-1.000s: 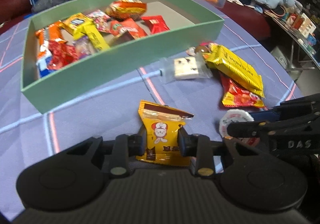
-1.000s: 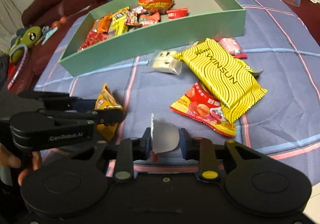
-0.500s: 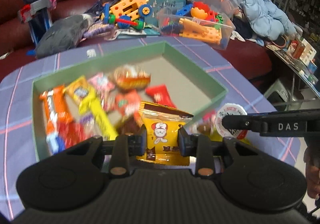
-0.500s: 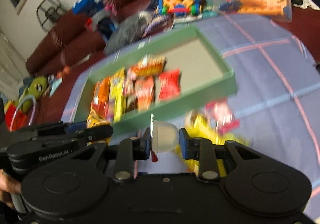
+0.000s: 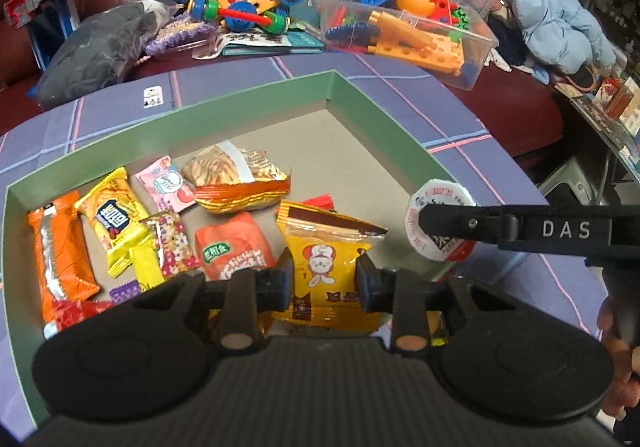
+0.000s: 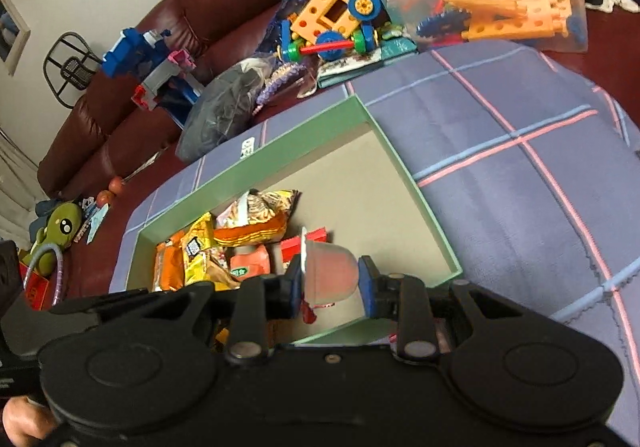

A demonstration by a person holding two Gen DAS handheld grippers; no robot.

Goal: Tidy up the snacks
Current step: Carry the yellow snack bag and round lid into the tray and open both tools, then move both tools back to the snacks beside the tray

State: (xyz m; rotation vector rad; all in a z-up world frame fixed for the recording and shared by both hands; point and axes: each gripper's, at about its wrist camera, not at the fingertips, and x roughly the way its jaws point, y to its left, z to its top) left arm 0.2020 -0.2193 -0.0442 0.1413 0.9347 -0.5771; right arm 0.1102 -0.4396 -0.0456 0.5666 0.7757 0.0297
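From your left wrist camera, your left gripper has its jaws drawn narrow onto a yellow snack packet with a cartoon rabbit printed on it; both pads press its sides and the packet stands upright between them, its brown sealed top above the fingertips. Beyond the jaws lies the green box, its wall wrapping round on the left, far and right sides. Inside it, left of the jaws, you see an orange bar, a yellow packet and a speckled sweet wrapper; just ahead of the left pad sits an orange-red pouch, with a gold-and-orange crinkled bag farther ahead. To the right of the jaws, your right gripper reaches in from the side, holding a round jelly cup whose printed lid faces you, near the box's right wall.

From your right wrist camera, your right gripper is closed on that jelly cup, which lies on its side with the lid against the left pad. Beneath and ahead of the jaws is the bare grey floor of the green box; the snacks pile to the left of the jaws. The checked purple tablecloth spreads to the right.
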